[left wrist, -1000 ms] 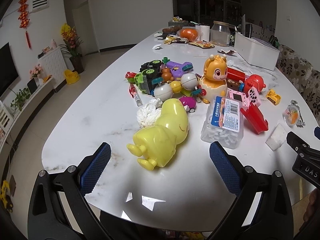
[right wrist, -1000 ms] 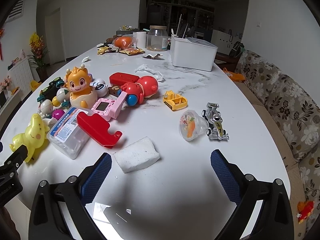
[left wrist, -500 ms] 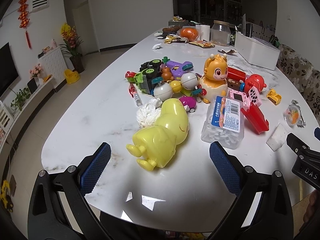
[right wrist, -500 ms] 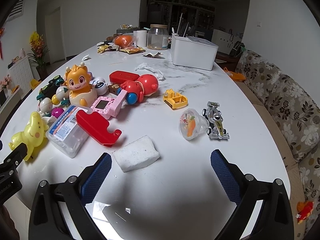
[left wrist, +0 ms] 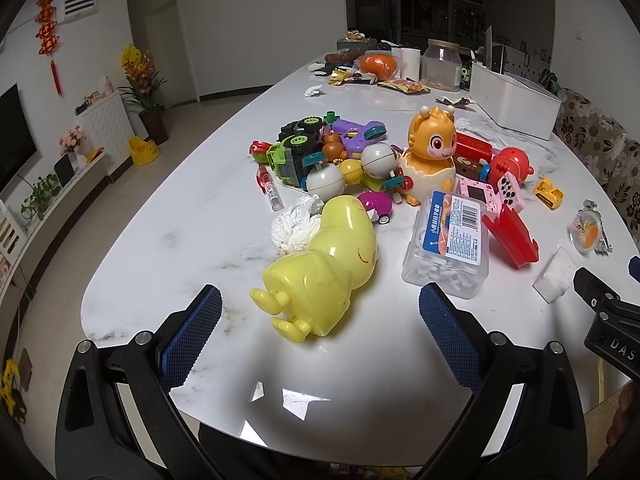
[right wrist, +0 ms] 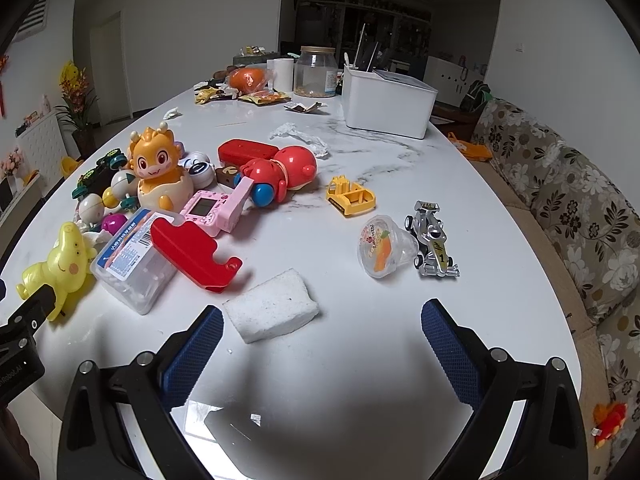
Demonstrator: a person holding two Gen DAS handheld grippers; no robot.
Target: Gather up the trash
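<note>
My left gripper (left wrist: pixel 320 320) is open and empty, held above the near edge of the white marble table (left wrist: pixel 180 240), just short of a yellow pig toy (left wrist: pixel 320 268). A crumpled white tissue (left wrist: pixel 294 224) lies behind that toy. My right gripper (right wrist: pixel 320 336) is open and empty; a white foam block (right wrist: pixel 272 310) lies on the table just beyond its left finger. A clear jelly cup (right wrist: pixel 382 246) lies further right. More crumpled paper (right wrist: pixel 300 138) and snack wrappers (right wrist: pixel 260 96) lie at the far end.
A pile of toys (left wrist: pixel 360 160) fills the middle, with a clear box of cotton swabs (left wrist: pixel 448 244), a red plastic piece (right wrist: pixel 192 254), a yellow digger (right wrist: pixel 350 196) and a silver race car (right wrist: pixel 432 240). A white bin (right wrist: pixel 386 104) and a jar (right wrist: pixel 314 72) stand far back. A floral sofa (right wrist: pixel 580 208) runs along the right.
Both grippers have edged slightly forward; the right one has come nearer the foam block. Nothing on the table has moved.
</note>
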